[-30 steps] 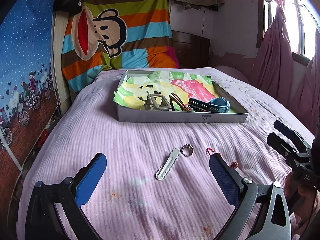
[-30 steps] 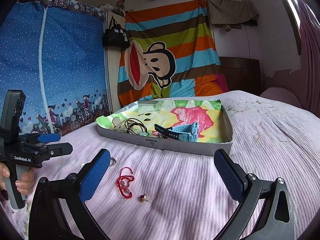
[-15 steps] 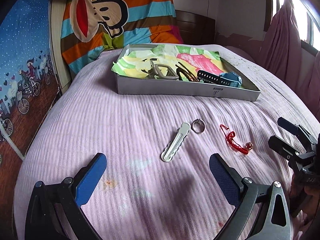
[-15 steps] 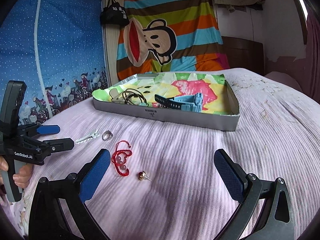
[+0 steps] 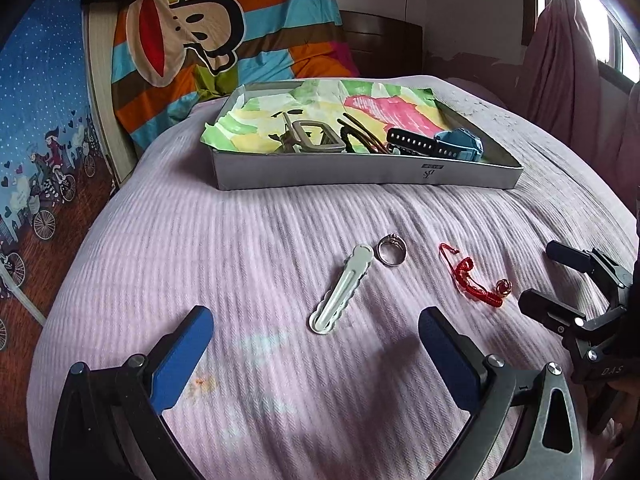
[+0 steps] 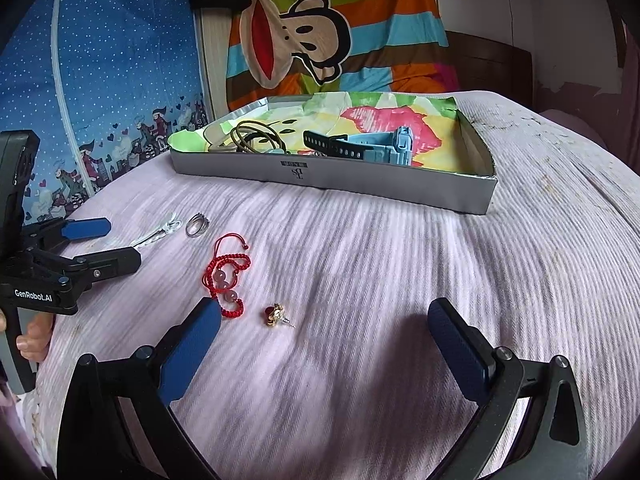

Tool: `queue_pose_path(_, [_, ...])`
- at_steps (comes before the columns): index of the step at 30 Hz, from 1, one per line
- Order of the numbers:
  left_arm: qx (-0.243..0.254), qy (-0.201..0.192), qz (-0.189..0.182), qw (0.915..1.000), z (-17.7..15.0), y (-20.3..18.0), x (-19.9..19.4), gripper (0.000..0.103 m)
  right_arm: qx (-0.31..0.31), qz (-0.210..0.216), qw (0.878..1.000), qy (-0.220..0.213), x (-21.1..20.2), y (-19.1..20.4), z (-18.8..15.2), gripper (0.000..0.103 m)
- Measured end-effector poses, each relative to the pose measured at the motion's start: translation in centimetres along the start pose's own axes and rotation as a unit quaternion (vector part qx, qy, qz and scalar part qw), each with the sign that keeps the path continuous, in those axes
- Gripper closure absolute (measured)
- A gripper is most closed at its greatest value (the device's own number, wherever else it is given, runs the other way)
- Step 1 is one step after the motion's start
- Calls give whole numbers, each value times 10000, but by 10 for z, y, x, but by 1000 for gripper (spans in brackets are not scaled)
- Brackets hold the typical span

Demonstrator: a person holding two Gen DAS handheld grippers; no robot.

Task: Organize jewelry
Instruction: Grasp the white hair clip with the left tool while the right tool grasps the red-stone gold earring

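On the pink bedspread lie a white hair clip (image 5: 342, 290), a silver ring (image 5: 392, 249), a red beaded cord bracelet (image 5: 470, 278) and a small gold earring (image 6: 276, 314). The clip (image 6: 158, 234), ring (image 6: 197, 224) and bracelet (image 6: 226, 276) also show in the right wrist view. My left gripper (image 5: 316, 354) is open and empty, just short of the clip. My right gripper (image 6: 326, 354) is open and empty, its left finger by the bracelet, the earring just ahead. A grey tray (image 5: 360, 174) behind holds a blue watch (image 5: 448, 144), hair ties and a clasp.
The tray (image 6: 332, 178) is lined with colourful paper. A striped monkey blanket (image 5: 224, 40) hangs at the headboard. A blue starry curtain (image 6: 100, 60) runs along the left side of the bed. Pink curtains hang at the right.
Both grippers have moved forward and down toward the loose jewelry, which now appears larger and nearer. Both stay open. Nothing on the bed has moved.
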State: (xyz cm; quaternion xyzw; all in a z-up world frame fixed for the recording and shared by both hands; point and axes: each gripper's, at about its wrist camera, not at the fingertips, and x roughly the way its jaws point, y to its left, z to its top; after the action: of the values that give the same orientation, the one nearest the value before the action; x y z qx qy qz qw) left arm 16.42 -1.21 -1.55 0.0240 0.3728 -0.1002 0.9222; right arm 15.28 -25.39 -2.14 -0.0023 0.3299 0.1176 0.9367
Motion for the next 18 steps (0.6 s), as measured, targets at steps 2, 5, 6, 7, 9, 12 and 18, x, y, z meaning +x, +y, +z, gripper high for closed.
queue_pose_path(2, [51, 8, -41, 10000, 2, -3, 2, 5, -15, 47, 10000, 28, 2, 1, 1, 2])
queue_pose_path(5, [165, 63, -77, 9998, 3, -7, 7, 13, -42, 114, 9999, 69, 4, 2, 1, 14])
queue_pose_path(6, [208, 72, -85, 9997, 3, -9, 8, 16, -53, 145, 9998, 90, 5, 3, 1, 19])
queue_pose_path(7, [251, 76, -100, 9996, 3, -11, 9, 17, -63, 165, 9998, 108, 6, 4, 1, 21])
queue_pose_path(9, [342, 71, -142, 9993, 2, -15, 9, 24, -83, 229, 9996, 129, 7, 4, 0, 23])
queue_pose_path(12, [469, 68, -181, 9987, -1, -20, 10, 31, -138, 352, 9992, 148, 8, 6, 0, 27])
queue_pose_path(18, [455, 90, -373, 9982, -2, -18, 10, 46, -334, 495, 9978, 273, 14, 15, -1, 50])
